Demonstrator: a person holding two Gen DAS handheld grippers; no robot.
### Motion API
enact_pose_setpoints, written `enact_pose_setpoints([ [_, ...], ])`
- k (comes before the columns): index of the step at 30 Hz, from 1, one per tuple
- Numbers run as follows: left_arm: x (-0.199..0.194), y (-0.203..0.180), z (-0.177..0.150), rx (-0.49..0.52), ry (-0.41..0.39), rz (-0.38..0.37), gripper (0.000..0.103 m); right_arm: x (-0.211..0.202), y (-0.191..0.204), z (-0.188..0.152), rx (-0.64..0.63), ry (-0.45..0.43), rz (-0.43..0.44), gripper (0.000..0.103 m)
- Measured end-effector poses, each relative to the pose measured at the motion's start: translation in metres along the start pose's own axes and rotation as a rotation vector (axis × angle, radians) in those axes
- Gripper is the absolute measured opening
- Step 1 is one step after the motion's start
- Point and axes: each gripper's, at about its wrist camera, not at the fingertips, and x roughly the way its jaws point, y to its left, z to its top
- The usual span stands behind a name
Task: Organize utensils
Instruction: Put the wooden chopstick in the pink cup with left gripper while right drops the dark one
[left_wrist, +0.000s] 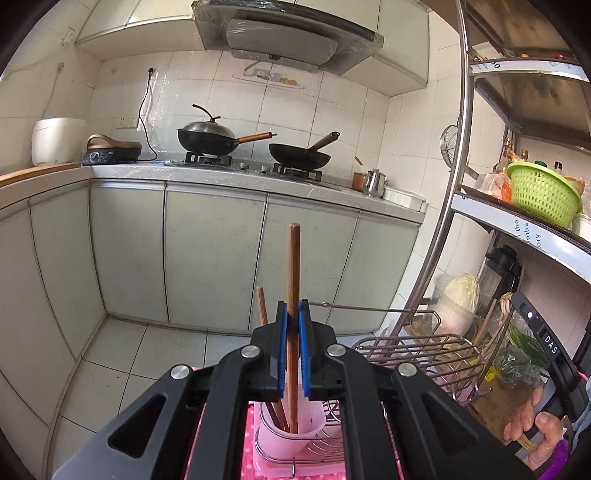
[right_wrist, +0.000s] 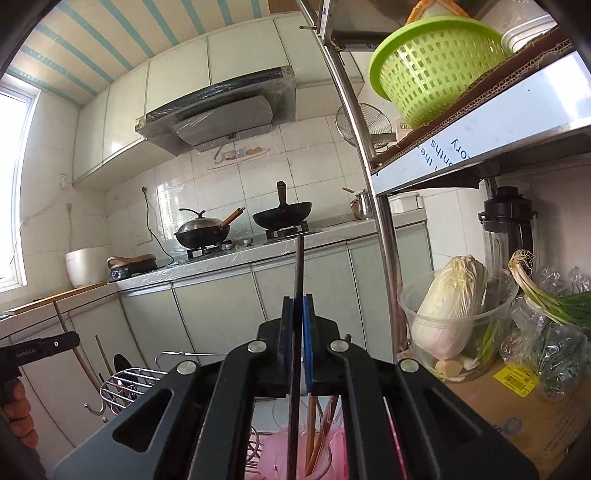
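Daylight filled the kitchen, bright and even, entering through a window at the far left of the right wrist view, where the pane was blown out to white. Glare streaked the glossy wall tiles and the range hood. Both views bent strongly at the edges, with dark corners. Near parts looked soft; the far counter stayed sharp. Shadows were faint.

Pink cloth under wire rack
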Motion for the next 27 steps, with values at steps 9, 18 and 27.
enact_pose_setpoints([
  [9,0.006,0.004,-0.010,-0.011,0.015,-0.009,0.005,0.011,0.005,-0.008,-0.023,0.015,0.008,0.005],
  [18,0.023,0.003,-0.034,-0.006,0.093,-0.016,0.005,0.008,0.013,-0.048,-0.033,0.115,0.022,0.005],
  [27,0.027,0.002,-0.046,-0.003,0.104,-0.019,0.006,0.009,0.006,-0.078,0.012,0.240,-0.002,0.005],
])
